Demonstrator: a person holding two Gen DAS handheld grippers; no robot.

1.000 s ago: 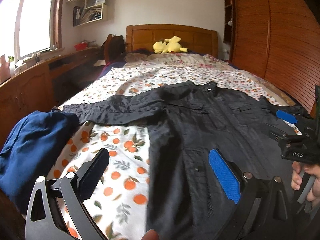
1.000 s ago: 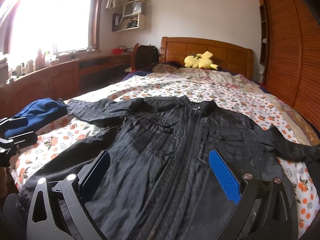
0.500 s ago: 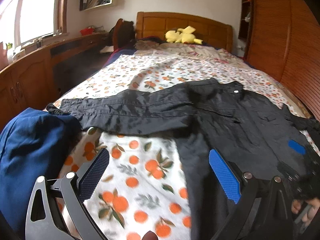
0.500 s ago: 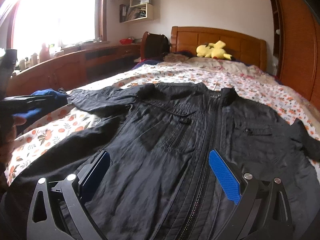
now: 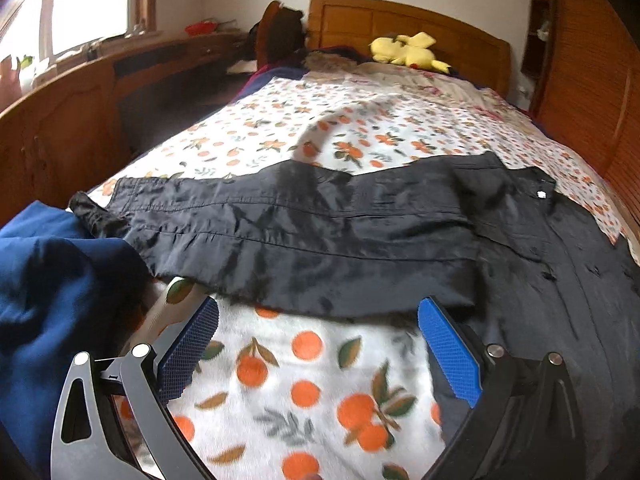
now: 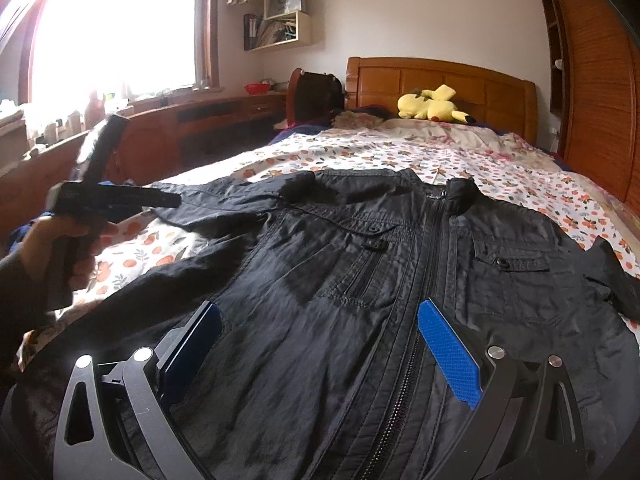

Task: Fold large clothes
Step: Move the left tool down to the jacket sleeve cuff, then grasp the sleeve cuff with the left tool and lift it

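Observation:
A large black jacket (image 6: 400, 264) lies spread front-up on the bed, zipped, sleeves out to both sides. Its left sleeve (image 5: 288, 232) stretches across the left wrist view. My left gripper (image 5: 316, 332) is open and empty, low over the orange-print bedspread just in front of that sleeve. My right gripper (image 6: 320, 336) is open and empty above the jacket's lower front, beside the zipper. The left gripper also shows in the right wrist view (image 6: 96, 196), held by a hand near the sleeve.
A folded dark blue garment (image 5: 52, 304) lies at the bed's left edge by the sleeve cuff. A yellow plush toy (image 6: 432, 106) sits by the wooden headboard (image 6: 440, 80). A wooden counter (image 5: 80, 120) runs along the left, a wooden wardrobe (image 6: 600, 80) along the right.
My left gripper has swung left and forward from over the jacket body toward the left sleeve. My right gripper has moved closer in over the jacket's front. Both stay open.

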